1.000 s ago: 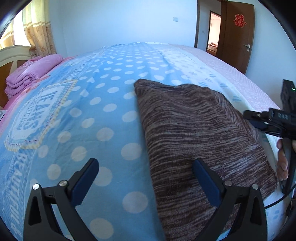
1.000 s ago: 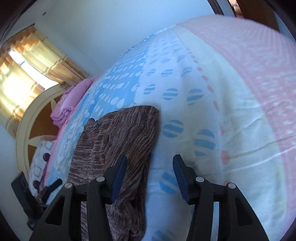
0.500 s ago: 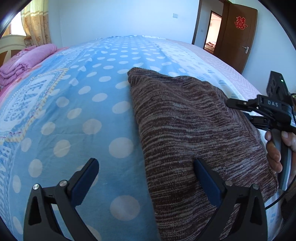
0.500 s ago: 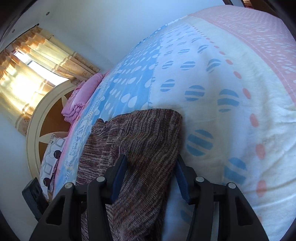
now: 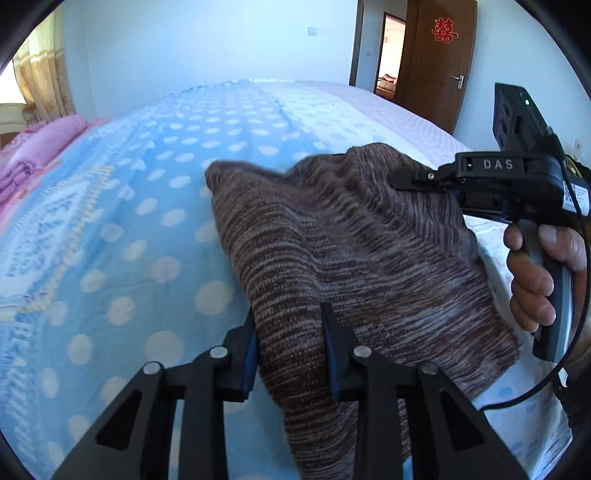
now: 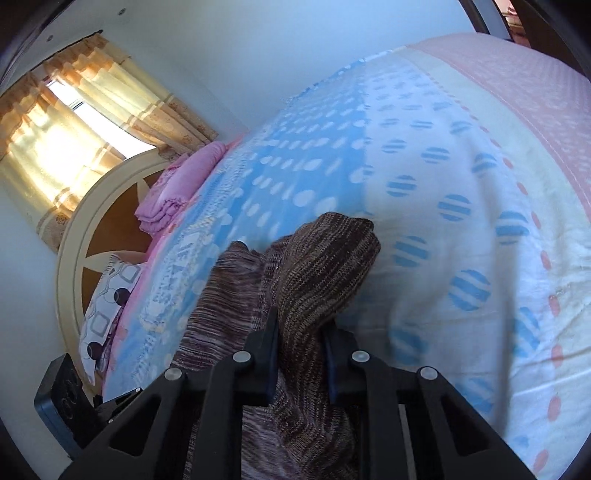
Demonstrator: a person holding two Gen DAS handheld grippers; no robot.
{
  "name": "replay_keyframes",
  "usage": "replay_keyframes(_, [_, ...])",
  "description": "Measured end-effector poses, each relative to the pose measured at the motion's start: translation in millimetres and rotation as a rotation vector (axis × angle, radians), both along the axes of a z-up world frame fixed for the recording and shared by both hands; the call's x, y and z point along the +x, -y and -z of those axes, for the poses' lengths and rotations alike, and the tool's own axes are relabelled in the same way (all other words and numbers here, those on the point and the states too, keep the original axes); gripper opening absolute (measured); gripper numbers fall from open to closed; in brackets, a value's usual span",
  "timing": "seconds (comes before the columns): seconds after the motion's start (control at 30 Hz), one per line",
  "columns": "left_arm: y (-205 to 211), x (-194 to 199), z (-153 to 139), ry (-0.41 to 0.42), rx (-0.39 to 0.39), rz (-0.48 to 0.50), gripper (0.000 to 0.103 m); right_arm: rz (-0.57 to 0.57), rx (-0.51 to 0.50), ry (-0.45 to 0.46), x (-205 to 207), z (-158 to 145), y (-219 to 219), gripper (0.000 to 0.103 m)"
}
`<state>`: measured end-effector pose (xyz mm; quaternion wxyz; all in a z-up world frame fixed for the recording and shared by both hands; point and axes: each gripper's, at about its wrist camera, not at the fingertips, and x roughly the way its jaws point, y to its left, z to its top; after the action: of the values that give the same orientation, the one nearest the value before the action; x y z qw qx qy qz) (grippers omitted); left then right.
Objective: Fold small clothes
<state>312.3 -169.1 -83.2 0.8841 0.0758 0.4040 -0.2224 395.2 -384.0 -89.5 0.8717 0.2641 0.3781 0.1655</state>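
Left gripper, right gripper — jaws just closed, both pinching brown knit garment.

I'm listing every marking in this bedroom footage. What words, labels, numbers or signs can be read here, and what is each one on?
"DAS": white letters on the black body of the right tongs.
Red paper sign on the brown door: a Chinese double-happiness character.
White sticker with a code on the tongs' rear: too small to read.
Pale lettering on the blue bedspread: too stretched and blurred to read.
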Motion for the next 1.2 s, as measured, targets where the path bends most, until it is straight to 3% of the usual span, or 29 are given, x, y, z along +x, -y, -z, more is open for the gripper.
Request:
replay_keyframes(0.17, [-30.2,-25.4,-22.7,0.084,0.064,-0.038,0.03,-0.067,-0.002,0.04,-5.3,-19.0,-45.3,0.019])
replay_keyframes(0.53, [-132.7,-66.7,-49.0,0.131,0.101,-0.192,0.03,-0.232,0.049,0.072,-1.9,-32.4,-167.0,0.019])
replay_keyframes(0.87, [-180.9,-87.8,-52.9,0.141,0.1,-0.303,0.03,-0.347,0.054,0.071,5.5,-37.5,-251.0,0.019])
replay_keyframes(1.2, [-218.4,-100.9,-39.6,0.106,0.094,-0.371,0.03,-0.429,0.026,0.034,6.3,-27.4,-302.3,0.019])
